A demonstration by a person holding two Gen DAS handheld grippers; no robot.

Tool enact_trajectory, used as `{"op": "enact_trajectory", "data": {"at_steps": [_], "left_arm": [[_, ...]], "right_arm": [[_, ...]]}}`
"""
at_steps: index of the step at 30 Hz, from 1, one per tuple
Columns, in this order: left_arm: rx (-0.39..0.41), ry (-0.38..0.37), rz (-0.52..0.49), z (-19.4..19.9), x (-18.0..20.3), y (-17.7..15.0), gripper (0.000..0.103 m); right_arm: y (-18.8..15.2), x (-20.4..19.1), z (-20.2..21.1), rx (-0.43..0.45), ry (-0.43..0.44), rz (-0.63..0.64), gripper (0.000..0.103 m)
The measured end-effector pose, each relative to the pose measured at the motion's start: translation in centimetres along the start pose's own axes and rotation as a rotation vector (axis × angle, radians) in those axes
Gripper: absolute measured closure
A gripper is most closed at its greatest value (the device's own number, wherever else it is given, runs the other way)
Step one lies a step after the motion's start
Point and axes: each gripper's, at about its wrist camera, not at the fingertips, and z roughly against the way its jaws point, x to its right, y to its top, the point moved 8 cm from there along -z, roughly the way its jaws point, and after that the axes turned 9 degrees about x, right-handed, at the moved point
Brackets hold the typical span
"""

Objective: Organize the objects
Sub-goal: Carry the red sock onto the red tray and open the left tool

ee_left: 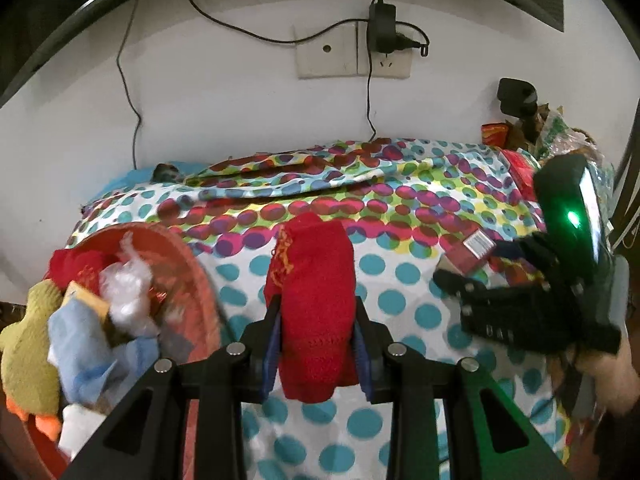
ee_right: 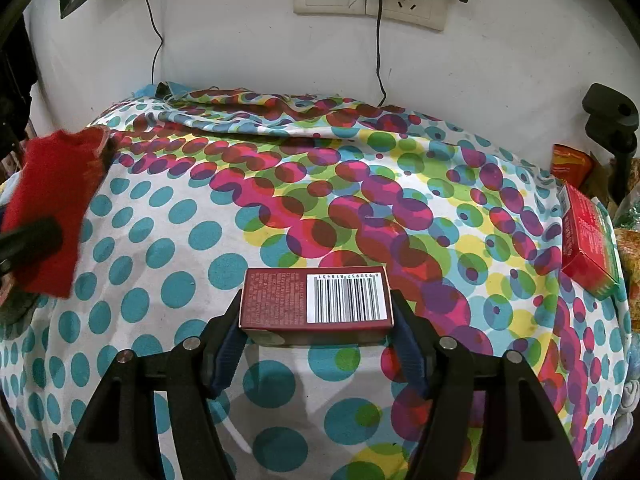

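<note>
Behind the red cloth (ee_left: 314,304), spotted bedsheet (ee_left: 400,240) lies hidden

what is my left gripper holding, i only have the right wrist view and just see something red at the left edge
Observer: The left gripper is shut on a red knitted cloth item, which hangs between its blue pads.
Operator: is there a container near it
Observer: Yes, a round orange-red plastic basket sits just left of the cloth on the polka-dot bedsheet.
Operator: whats in it already
Observer: A yellow plush duck hangs over its rim, beside a light blue cloth and crumpled clear plastic.
</note>
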Motion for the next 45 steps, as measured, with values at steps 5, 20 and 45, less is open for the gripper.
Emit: {"op": "enact_trajectory", "data": {"at_steps": [5,20,45], "left_arm": [[0.013,0.015,-0.005,2.8,-1.3,-0.8,0.072],[0.054,0.205,0.128,9.9,-15.3,0.3,0.071],[-0.126,0.317,0.32,3.9,-28.5,-3.0,0.064]], "right_arm": [[0.0,-0.1,0.0,0.0,-0.003,0.002,0.039],[0.0,0.0,0.0,-0.001,-0.003,0.001,0.037],[0.0,0.2,-0.1,-0.002,-0.005,0.002,0.032]]}}
